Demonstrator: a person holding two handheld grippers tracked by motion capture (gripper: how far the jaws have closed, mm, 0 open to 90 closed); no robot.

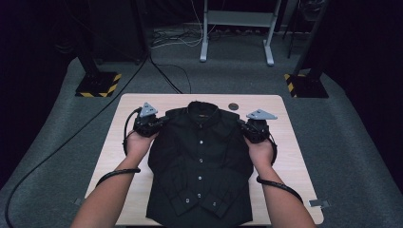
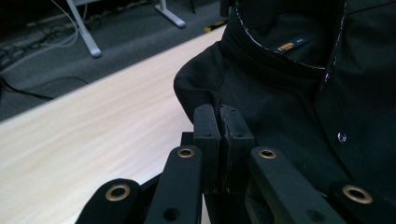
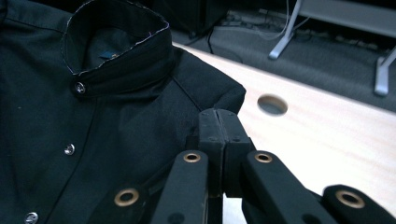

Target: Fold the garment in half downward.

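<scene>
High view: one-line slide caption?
Both tools, left and right, at the shoulders of a buttoned black shirt on the table.

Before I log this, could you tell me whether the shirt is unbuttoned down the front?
No, the shirt lies flat on the table with its front closed.

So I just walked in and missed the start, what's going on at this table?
A person is working on a black shirt laid face up and buttoned on a wooden table, sleeves folded in. Each hand holds a gripper at a shoulder: the left gripper and the right gripper both have their jaws pressed together at the shoulder edge, though whether fabric is actually pinched between them isn't clear. The shirt lies flat.
</scene>
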